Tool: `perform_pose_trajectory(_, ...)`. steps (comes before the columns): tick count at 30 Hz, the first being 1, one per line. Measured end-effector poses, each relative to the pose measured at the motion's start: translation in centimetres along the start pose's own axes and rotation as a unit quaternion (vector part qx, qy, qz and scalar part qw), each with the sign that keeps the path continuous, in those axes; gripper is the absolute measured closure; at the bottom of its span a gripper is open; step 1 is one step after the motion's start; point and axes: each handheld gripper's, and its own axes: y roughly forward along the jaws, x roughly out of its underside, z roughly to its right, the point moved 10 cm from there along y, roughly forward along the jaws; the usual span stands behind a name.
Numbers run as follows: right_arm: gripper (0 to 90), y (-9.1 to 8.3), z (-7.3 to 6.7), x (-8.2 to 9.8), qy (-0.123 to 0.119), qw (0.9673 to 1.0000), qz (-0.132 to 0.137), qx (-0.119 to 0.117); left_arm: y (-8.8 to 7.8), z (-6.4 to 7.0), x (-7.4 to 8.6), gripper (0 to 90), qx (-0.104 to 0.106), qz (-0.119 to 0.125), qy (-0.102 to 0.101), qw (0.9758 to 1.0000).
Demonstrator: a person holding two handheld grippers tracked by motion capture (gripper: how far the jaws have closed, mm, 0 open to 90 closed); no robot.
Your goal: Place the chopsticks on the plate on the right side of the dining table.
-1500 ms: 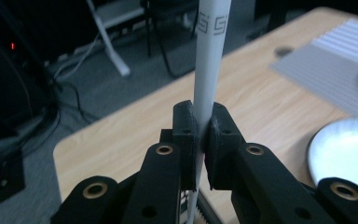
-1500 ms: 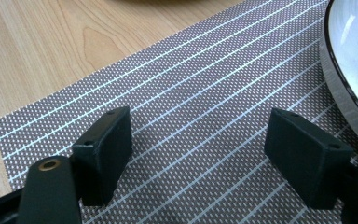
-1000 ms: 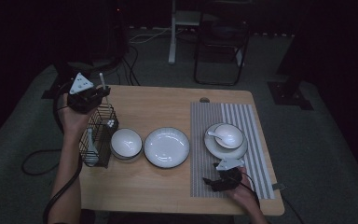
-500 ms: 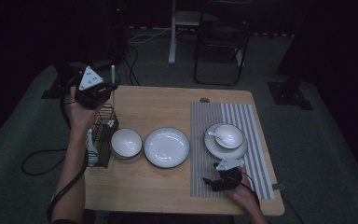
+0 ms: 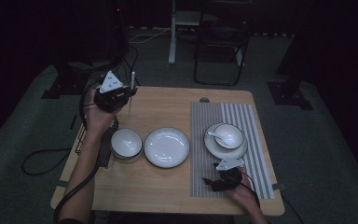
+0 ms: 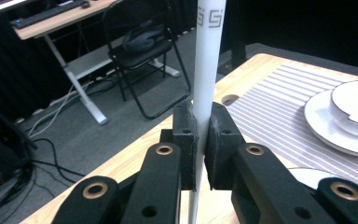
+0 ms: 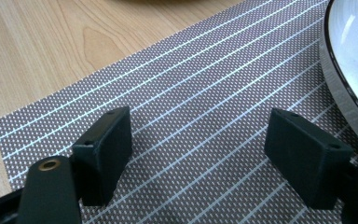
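A slim white chopstick (image 6: 208,70) stands upright, clamped between the two black jaws of the left claw (image 6: 201,140), which are closed tight on its lower shaft. In the high view the chopstick (image 5: 131,93) is held in the air above the far left part of the wooden surface (image 5: 168,186), just beyond a dark wire rack (image 5: 103,140) at that edge, its tip pointing down and clear of the wood.

Nearest to it on the surface is a small white bowl (image 5: 126,143), then a wider white plate (image 5: 167,146) beside it. Further right lies a striped grey placemat (image 5: 251,154) carrying a saucer with a bowl and a white spoon (image 5: 216,136).

The step in hand looks like carrying the chopstick from the rack toward the place setting. To do it well, the grip should stay firm and the stick near vertical while it crosses over the bowl and plate, high enough that its lower tip does not strike a rim, then be tilted level only once over the spot where it is to lie.

The left forearm reaches up the left edge, hand (image 5: 98,114) raised, wrist bent so the claw points toward the surface's middle. The right claw (image 7: 198,154) rests low on the near end of the placemat (image 7: 191,107), its jaws spread wide with nothing between them, beside the saucer's rim (image 7: 345,88); the right hand (image 5: 242,193) sits at the near right corner.
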Motion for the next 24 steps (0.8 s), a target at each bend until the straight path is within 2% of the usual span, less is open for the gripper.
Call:
perform_pose_trajectory(10,22.7,0.0,0.0,0.0,0.0,1.0,0.0,0.0,0.8,1.7,-0.1,84.4,0.024,0.002,-0.005,0.9997)
perform_pose_trajectory(24,22.7,0.0,0.0,0.0,0.0,1.0,0.0,0.0,1.7,3.3,0.1,84.3,0.042,-0.001,-0.005,0.9991)
